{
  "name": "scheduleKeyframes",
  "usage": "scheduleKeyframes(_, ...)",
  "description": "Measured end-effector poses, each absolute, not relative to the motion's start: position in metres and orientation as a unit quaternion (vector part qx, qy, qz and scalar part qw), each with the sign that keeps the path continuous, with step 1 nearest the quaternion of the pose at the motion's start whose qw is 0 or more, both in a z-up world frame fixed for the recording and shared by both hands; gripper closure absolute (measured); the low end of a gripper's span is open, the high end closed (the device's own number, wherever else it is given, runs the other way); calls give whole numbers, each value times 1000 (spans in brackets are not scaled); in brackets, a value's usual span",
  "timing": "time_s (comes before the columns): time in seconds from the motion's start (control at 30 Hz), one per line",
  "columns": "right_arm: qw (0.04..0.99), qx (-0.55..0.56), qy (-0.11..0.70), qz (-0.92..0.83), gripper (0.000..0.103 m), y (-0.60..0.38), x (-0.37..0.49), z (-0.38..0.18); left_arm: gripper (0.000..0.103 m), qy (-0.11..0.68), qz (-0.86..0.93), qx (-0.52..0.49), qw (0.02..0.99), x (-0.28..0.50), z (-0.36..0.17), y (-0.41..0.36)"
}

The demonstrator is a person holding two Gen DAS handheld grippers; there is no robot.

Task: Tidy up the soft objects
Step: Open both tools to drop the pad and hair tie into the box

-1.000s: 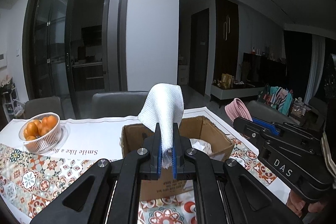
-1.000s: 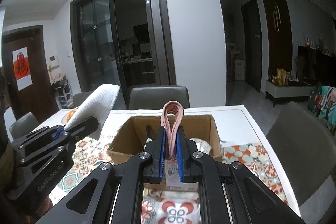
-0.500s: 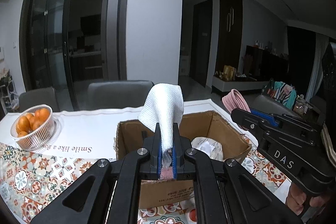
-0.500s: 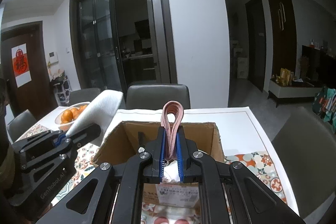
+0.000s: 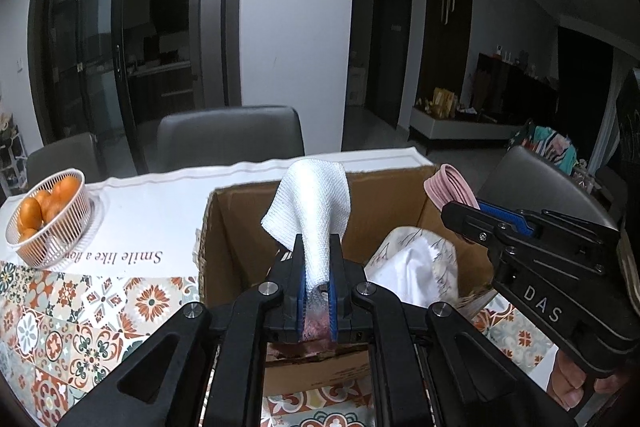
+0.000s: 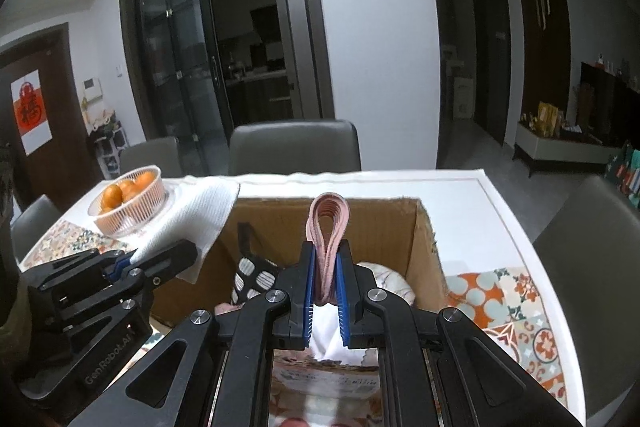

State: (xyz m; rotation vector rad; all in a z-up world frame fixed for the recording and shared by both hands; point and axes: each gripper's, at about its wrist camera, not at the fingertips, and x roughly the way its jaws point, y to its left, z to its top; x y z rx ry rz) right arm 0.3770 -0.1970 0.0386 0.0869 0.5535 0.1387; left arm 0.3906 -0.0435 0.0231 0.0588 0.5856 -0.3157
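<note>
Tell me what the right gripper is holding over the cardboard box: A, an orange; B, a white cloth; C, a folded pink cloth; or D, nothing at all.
C: the right gripper has its jaws shut on a folded pink cloth above the open cardboard box, while the white cloth is in the left gripper.

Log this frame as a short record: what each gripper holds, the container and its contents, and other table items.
left gripper: shut on white cloth, over the box
right gripper: shut on pink cloth, over the box
box: cardboard, open, on the table
box contents: white printed fabric, dark patterned item
other: basket of oranges
</note>
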Motion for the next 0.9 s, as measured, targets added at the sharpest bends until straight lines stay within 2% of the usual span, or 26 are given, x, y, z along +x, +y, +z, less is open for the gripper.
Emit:
scheduleKeyframes(0.13, 955, 38, 286, 69, 92, -196, 385, 29, 89, 301, -151, 30, 941, 399, 15, -45)
scheduleKeyframes(0.2, 954, 37, 290, 67, 90, -196, 387, 26, 83, 303, -148, 32, 941, 400, 13, -46)
scheduleKeyframes(0.23, 954, 37, 290, 67, 89, -197, 387, 26, 76, 304, -147, 34, 941, 400, 13, -47)
scheduleKeyframes(0.3, 954, 39, 291, 64, 70, -198, 387, 25, 71, 303, -147, 34, 941, 400, 13, -47)
scheduleKeyframes(0.37, 956, 41, 285, 59, 62, -199, 386, 25, 68, 301, -145, 35, 942, 399, 14, -46)
scheduleKeyframes(0.9, 968, 21, 247, 31, 61, -201, 339, 52, 58, 252, -109, 41, 961, 348, 50, -36)
